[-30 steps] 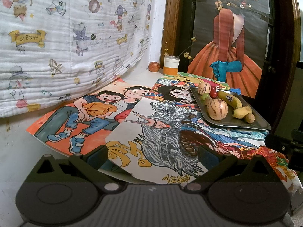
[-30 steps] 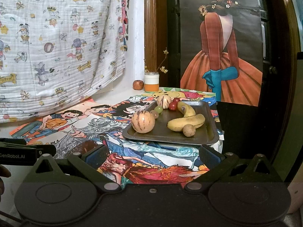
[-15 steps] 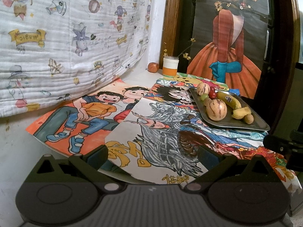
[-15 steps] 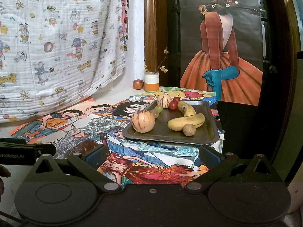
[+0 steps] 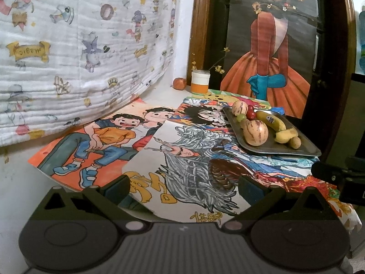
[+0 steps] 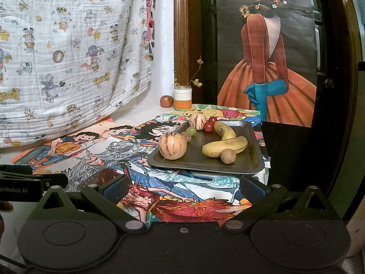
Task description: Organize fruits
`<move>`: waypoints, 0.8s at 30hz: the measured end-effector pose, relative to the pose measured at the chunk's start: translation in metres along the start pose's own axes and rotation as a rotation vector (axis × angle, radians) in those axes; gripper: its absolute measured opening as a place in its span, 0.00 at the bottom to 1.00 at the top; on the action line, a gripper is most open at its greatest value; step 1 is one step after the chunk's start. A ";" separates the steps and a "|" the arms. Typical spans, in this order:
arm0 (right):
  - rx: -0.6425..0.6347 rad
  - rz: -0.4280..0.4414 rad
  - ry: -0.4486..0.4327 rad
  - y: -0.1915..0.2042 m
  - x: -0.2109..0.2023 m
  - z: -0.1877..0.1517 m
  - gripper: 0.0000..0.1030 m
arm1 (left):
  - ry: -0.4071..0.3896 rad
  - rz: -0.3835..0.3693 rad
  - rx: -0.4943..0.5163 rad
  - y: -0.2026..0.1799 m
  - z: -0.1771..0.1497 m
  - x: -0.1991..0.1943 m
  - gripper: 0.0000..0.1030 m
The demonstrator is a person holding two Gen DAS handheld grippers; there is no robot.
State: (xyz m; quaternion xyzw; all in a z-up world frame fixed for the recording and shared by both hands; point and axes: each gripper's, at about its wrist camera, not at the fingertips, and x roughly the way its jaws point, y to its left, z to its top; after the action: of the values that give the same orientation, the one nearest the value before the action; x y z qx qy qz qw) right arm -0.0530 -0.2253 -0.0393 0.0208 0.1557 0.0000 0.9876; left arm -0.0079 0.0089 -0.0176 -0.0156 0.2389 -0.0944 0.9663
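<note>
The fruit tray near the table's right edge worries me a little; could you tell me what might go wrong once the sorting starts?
1. The tray sits on loose drawings near the table edge, so a push could slide it off.
2. The striped melon and small brown fruit are round and may roll when the bananas are lifted.
3. Both the left hand-held gripper and right hand-held gripper are open and apart from the fruit.

Tray (image 6: 254, 157) looks like dull dark metal, bananas (image 6: 224, 146) smooth-skinned, blanket (image 6: 68, 45) behind the tray crinkly cloth, drawings (image 5: 159, 159) matt paper.
</note>
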 end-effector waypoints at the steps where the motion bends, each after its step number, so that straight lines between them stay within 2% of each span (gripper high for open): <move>1: 0.000 0.000 0.000 0.000 0.000 0.000 1.00 | 0.003 0.002 0.002 0.000 0.000 0.000 1.00; 24: 0.001 0.000 0.003 0.000 0.001 0.000 1.00 | 0.006 0.005 0.001 0.001 0.000 0.002 1.00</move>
State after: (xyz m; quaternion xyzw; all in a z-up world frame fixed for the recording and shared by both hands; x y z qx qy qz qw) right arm -0.0516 -0.2250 -0.0392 0.0211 0.1571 -0.0003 0.9874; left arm -0.0059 0.0094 -0.0187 -0.0145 0.2417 -0.0923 0.9658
